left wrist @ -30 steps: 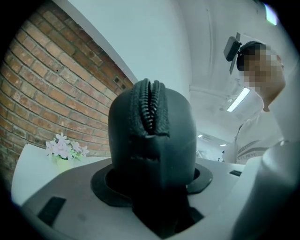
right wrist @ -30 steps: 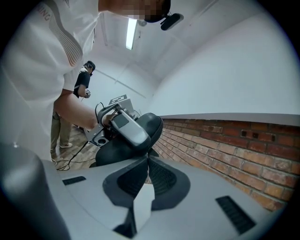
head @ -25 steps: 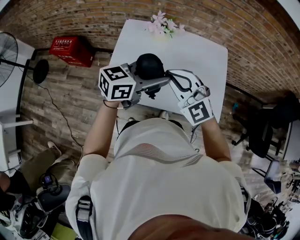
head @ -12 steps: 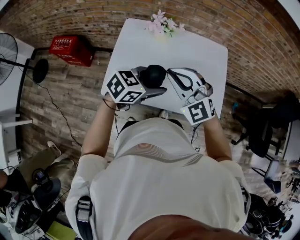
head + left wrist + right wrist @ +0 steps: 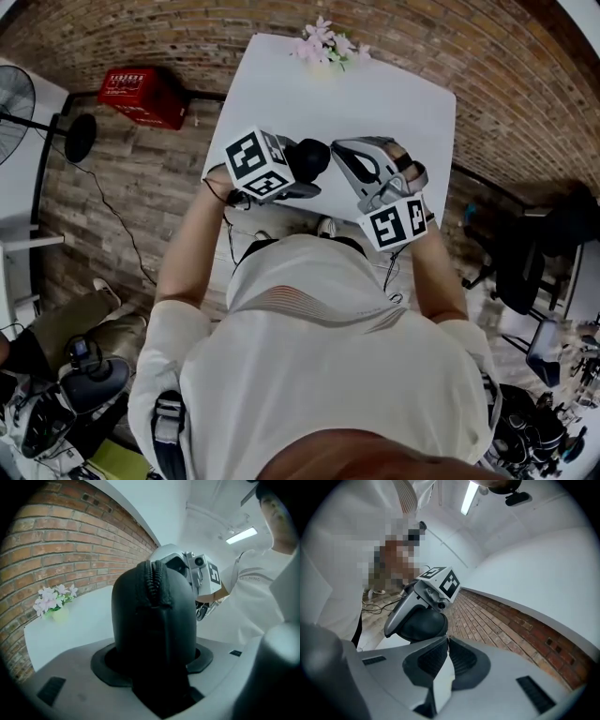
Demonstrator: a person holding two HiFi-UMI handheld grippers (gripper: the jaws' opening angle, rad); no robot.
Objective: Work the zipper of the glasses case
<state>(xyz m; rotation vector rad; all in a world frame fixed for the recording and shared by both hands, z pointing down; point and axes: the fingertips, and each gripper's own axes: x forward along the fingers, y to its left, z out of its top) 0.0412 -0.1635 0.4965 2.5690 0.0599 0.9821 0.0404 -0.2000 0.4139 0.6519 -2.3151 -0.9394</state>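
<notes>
person (image 5: 319, 356): We look down from the head camera on someone in a pale shirt, standing at the near edge of a white table with a gripper in each hand.
table (image 5: 394, 103) (image 5: 79, 616): Its white top is bare around the work.
glasses case (image 5: 310, 157) (image 5: 154, 616) (image 5: 423, 623): This black, rounded case is held over the near part of the table, between the two grippers. We cannot tell whether it touches the tabletop.
zipper (image 5: 152, 585): In the left gripper view we see its teeth running up the middle of the case and over the rounded end.
left gripper (image 5: 307, 169) (image 5: 154, 663): Its jaws stand wide and are clamped on the case, one pad on each side, and the case fills the gap between them.
right gripper (image 5: 336, 150) (image 5: 446, 639): Its jaws are drawn together, their tips meeting right against the surface of the case. We cannot make out whether they pinch the zipper's pull tab, which is too small to see.
marker cubes (image 5: 258, 161): Each gripper carries a white cube with black square patterns. The two cubes sit on either side of the case, near the person's hands.
flowers (image 5: 323, 47) (image 5: 54, 599): A small bunch of pale pink flowers stands at the far edge of the table, well apart from the case.
brick wall (image 5: 70, 541): Red-brown brick rises behind the table.
red crate (image 5: 141, 98): It sits on the floor to the left of the table.
</notes>
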